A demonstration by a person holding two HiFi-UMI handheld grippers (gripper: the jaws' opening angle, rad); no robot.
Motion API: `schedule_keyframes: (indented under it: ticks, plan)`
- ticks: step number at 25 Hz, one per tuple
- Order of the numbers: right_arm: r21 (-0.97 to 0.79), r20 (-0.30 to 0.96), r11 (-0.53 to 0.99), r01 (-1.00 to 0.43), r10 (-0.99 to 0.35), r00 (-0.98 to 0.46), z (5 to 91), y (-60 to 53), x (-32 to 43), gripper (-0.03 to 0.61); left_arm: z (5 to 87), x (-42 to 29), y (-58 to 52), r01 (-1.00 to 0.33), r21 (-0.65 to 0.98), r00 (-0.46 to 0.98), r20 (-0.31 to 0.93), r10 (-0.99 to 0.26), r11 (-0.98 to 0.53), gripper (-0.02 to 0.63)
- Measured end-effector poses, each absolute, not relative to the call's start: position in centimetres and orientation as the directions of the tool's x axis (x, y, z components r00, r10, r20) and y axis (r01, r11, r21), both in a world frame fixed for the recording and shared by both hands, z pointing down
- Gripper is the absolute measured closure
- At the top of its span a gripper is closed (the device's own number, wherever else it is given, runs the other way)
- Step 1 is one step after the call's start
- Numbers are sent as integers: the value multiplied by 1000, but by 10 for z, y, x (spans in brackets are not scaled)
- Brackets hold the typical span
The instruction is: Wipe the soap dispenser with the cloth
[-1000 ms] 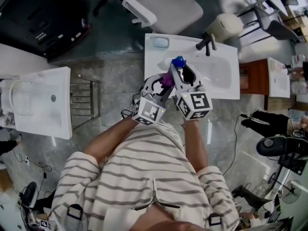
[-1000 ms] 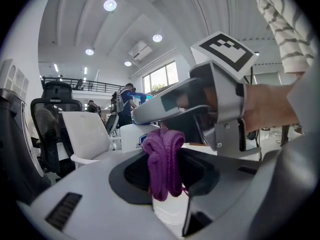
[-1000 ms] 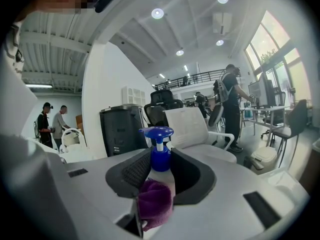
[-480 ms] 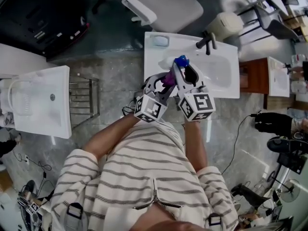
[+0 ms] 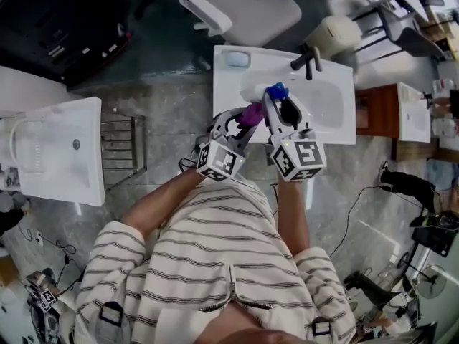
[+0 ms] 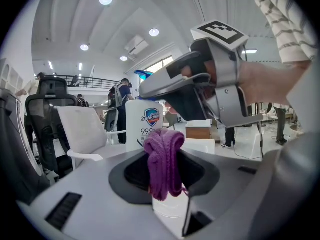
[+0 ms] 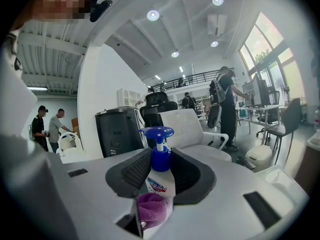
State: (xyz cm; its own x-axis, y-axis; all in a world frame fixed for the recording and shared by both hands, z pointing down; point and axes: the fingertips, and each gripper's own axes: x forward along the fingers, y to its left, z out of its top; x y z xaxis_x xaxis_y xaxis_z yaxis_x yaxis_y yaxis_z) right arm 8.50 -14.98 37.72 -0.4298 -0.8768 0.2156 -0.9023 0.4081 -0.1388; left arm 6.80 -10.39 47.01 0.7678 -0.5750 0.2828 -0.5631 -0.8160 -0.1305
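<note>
In the head view I hold both grippers over a white sink [image 5: 228, 92]. My right gripper [image 5: 278, 100] is shut on the soap dispenser [image 5: 276, 90], a white bottle with a blue pump top. In the right gripper view the soap dispenser [image 7: 160, 171] stands upright between the dark pads. My left gripper [image 5: 247, 117] is shut on a purple cloth [image 5: 251, 113]. In the left gripper view the cloth [image 6: 164, 161] hangs folded between the jaws and lies against the dispenser's labelled body [image 6: 145, 124]. The same cloth [image 7: 152, 209] shows low against the bottle in the right gripper view.
A black tap [image 5: 308, 61] and a small grey dish [image 5: 237, 59] sit on the sink's far rim. A white office chair [image 5: 244, 6] stands behind it. Another white basin [image 5: 64, 149] and a metal rack [image 5: 125, 149] are at the left, a wooden cabinet [image 5: 376, 113] at the right.
The dispenser in my right gripper has edged slightly to the right over the sink. The cloth stays against the bottle and both grips are unchanged.
</note>
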Motion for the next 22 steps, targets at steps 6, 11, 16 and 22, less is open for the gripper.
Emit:
schedule_keyframes:
  ticks: [6,11,16,22]
  plan:
    - [-137,218,411,-901,-875,-432,377,-149,87,448,465,59,-105,-585,-127,755,276,-595,-801,482]
    - [-133,222,418,-898,-871,-438,379,-149,86,448,460,51,-107,-600,-118,749,265,-608,-791,482]
    - [-131,218,422,-897,-870,-441,380,-148,86,448,454,40,-111,-619,-114,739,250,-625,-777,482]
    - [-119,219,428,-896,-869,-444,378,-145,86,448,439,29,-115,-634,-113,733,228,-641,-765,482]
